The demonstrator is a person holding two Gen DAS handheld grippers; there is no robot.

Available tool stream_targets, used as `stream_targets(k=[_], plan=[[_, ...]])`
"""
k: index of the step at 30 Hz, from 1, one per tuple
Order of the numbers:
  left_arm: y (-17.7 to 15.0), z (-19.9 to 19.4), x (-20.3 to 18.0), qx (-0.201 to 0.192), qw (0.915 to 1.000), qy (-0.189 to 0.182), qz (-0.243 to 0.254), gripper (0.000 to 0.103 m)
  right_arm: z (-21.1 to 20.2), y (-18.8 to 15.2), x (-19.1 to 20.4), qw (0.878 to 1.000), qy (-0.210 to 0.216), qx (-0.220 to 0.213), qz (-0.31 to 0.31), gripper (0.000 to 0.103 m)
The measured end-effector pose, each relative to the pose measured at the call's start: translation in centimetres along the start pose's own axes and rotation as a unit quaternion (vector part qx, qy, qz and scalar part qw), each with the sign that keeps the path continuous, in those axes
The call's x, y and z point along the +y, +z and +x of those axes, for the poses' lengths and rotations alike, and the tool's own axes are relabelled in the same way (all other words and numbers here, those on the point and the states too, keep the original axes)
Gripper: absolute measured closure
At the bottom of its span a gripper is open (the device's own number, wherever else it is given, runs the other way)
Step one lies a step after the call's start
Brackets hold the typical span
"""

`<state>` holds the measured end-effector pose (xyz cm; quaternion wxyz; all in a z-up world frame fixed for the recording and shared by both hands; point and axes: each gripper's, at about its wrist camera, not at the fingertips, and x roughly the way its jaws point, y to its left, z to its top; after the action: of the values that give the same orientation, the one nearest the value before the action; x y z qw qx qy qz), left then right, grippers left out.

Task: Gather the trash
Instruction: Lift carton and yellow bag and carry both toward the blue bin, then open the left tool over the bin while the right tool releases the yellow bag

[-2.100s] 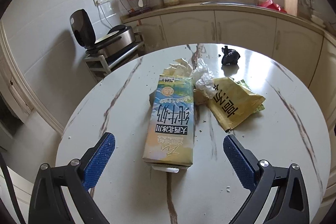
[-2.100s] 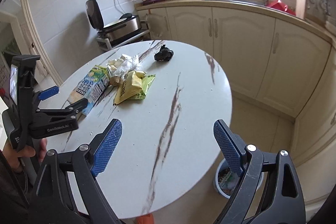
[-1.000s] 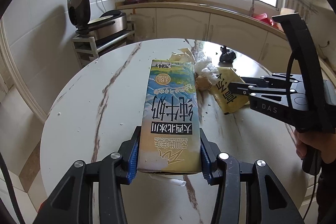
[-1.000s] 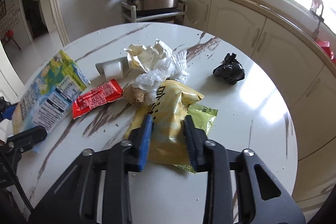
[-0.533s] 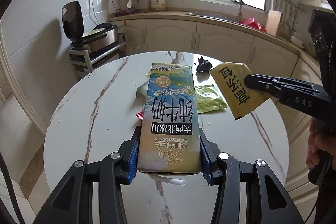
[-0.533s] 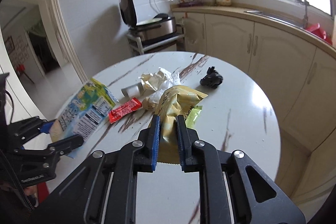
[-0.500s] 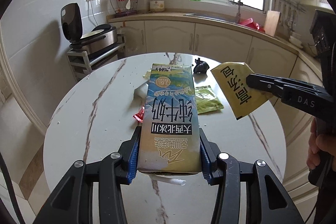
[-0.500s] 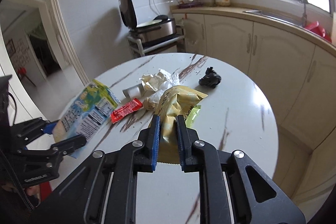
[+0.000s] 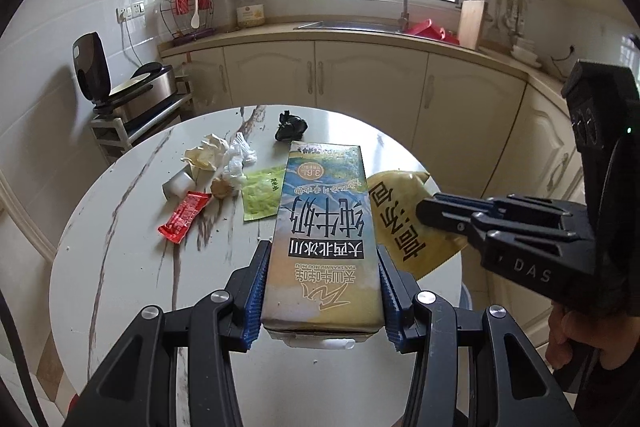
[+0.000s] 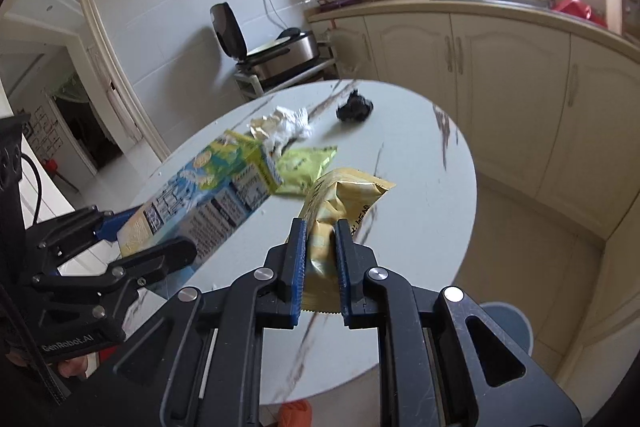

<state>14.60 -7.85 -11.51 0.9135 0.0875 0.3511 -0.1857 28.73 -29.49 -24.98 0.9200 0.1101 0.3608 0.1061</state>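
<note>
My left gripper (image 9: 322, 291) is shut on a tall blue and yellow milk carton (image 9: 322, 227) and holds it above the round marble table (image 9: 120, 227). My right gripper (image 10: 320, 263) is shut on a yellow snack bag (image 10: 340, 203), lifted over the table's right edge; the bag also shows in the left wrist view (image 9: 404, 223). On the table lie a red wrapper (image 9: 184, 215), a green packet (image 9: 262, 193), crumpled white paper (image 9: 224, 157), a small brown lump (image 9: 220, 188) and a black crumpled bag (image 9: 291, 127).
A blue-grey bin (image 10: 506, 323) stands on the floor past the table's right edge. Cream cabinets (image 9: 360, 79) and a sink counter run behind. A rack with a cooker (image 9: 132, 95) stands at the left wall. A doorway (image 10: 80, 115) opens on the left.
Both grippers have swung right with their loads, toward the table's right edge. The green packet the yellow bag once covered lies bare on the table.
</note>
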Motion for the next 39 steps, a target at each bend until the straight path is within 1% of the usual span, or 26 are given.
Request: stream_targets(k=[2, 5, 7, 9, 10, 12, 15, 17, 18, 19, 20, 21, 24, 28, 31, 33, 36, 37, 39], plan=[[0.0, 0.2, -0.4, 0.004, 1.0000, 0.003, 0.001, 0.058, 0.6, -0.6, -0.3, 1.000, 0.003, 0.009, 0.004, 0.089], [-0.3, 0.7, -0.9, 0.015, 0.9999, 0.007, 0.000, 0.058, 2.3, -1.4, -0.5, 0.999, -0.007, 0.034, -0.004, 0.089], [-0.6, 1.0, -0.9, 0.020, 0.9997, 0.010, -0.004, 0.058, 3.0, -1.8, -0.5, 0.999, -0.021, 0.042, -0.005, 0.088], [-0.9, 1.1, -0.9, 0.023, 0.9997, 0.011, -0.007, 0.058, 3.4, -1.7, -0.3, 0.998, -0.040, 0.041, -0.010, 0.081], [-0.9, 1.2, -0.7, 0.024, 0.9996, 0.011, -0.007, 0.058, 3.5, -1.7, -0.2, 0.998, -0.052, 0.040, -0.013, 0.072], [-1.0, 1.3, -0.3, 0.025, 0.9996, 0.010, -0.008, 0.058, 4.0, -1.3, 0.2, 0.998, -0.054, 0.041, -0.018, 0.062], [-1.0, 1.3, 0.0, 0.026, 0.9996, 0.008, -0.007, 0.058, 5.4, -1.2, 0.2, 0.996, -0.059, 0.062, -0.015, 0.063], [-1.0, 1.3, 0.1, 0.024, 0.9997, 0.005, -0.005, 0.058, 5.5, -1.1, 0.1, 0.997, -0.055, 0.055, -0.013, 0.071], [-1.0, 1.3, 0.2, 0.025, 0.9997, 0.004, -0.004, 0.058, 5.4, -1.1, -0.1, 0.998, -0.049, 0.049, -0.004, 0.078], [-1.0, 1.3, 0.0, 0.023, 0.9997, 0.003, -0.002, 0.058, 5.2, -1.1, -0.2, 0.998, -0.045, 0.047, 0.003, 0.082], [-0.9, 1.2, 0.0, 0.022, 0.9998, 0.002, -0.001, 0.058, 5.0, -1.1, -0.3, 0.998, -0.036, 0.044, 0.007, 0.083], [-0.8, 1.2, -0.1, 0.021, 0.9998, 0.000, 0.001, 0.058, 4.5, -1.1, -0.4, 0.999, -0.028, 0.034, 0.011, 0.086], [-0.4, 1.1, -1.0, 0.017, 0.9998, -0.005, 0.005, 0.058, 2.5, -1.0, -0.8, 1.000, -0.019, 0.009, 0.023, 0.087], [0.7, 1.3, -3.8, 0.010, 0.9994, -0.019, 0.027, 0.058, -1.8, -0.8, -2.7, 0.998, -0.024, -0.034, 0.040, 0.088], [1.9, 1.9, -7.0, 0.007, 0.9981, -0.039, 0.048, 0.058, -5.1, -1.0, -5.2, 0.996, -0.043, -0.060, 0.056, 0.088], [2.6, 2.8, -9.5, 0.008, 0.9966, -0.052, 0.063, 0.058, -7.5, -1.4, -7.3, 0.992, -0.068, -0.080, 0.072, 0.088], [3.6, 4.5, -13.3, 0.015, 0.9934, -0.079, 0.081, 0.058, -9.7, -2.2, -10.7, 0.985, -0.113, -0.091, 0.091, 0.088], [3.9, 5.3, -14.8, 0.016, 0.9903, -0.101, 0.094, 0.058, -10.0, -2.5, -11.7, 0.983, -0.125, -0.089, 0.096, 0.088], [4.3, 6.9, -17.5, 0.025, 0.9871, -0.115, 0.109, 0.058, -10.7, -3.4, -14.1, 0.977, -0.157, -0.090, 0.114, 0.088]])
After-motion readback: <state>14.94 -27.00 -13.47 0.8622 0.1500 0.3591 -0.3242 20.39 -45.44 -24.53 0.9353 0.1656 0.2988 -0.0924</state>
